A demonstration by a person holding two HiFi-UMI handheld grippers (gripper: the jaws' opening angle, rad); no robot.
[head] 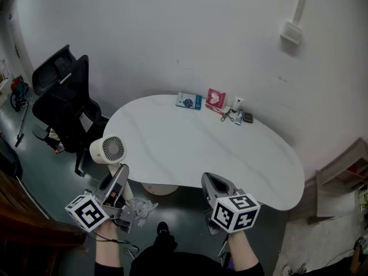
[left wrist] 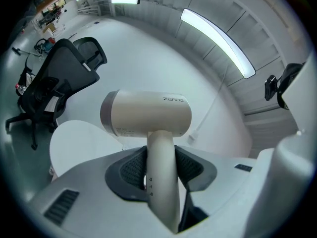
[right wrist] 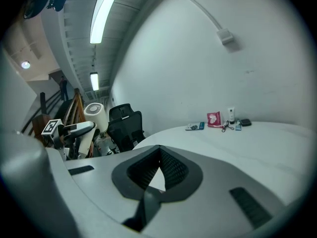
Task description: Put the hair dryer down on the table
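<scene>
The left gripper (head: pixel 118 177) has its fingers (left wrist: pixel 130 168) spread fairly wide and clamped on the handle of the hair dryer (left wrist: pixel 148 114). Their dark, mesh-textured pads press on either side of the smooth cream tube. The handle lies lengthwise between the fingers and runs out past their tips. There it meets the barrel, a stubby matte cylinder set crosswise to the fingers. The barrel's long axis runs side to side: its grey-ringed end points away to the fingers' left, towards a black office chair (head: pixel 60 94), and its round, finely slotted grille end faces the right gripper (head: pixel 214 181). The dryer is held in the air, off the table (head: pixel 190 151) and just outside its rounded near-left edge. A pale, bunched cord (head: pixel 142 207) hangs behind the fingers, beside the left gripper's body. The right gripper's fingers are drawn together at the tips with nothing between them, and they point over the table's near edge. The table is a glossy white slab with a curved outline and faint grey veins, stretching ahead of both pairs of fingers.
</scene>
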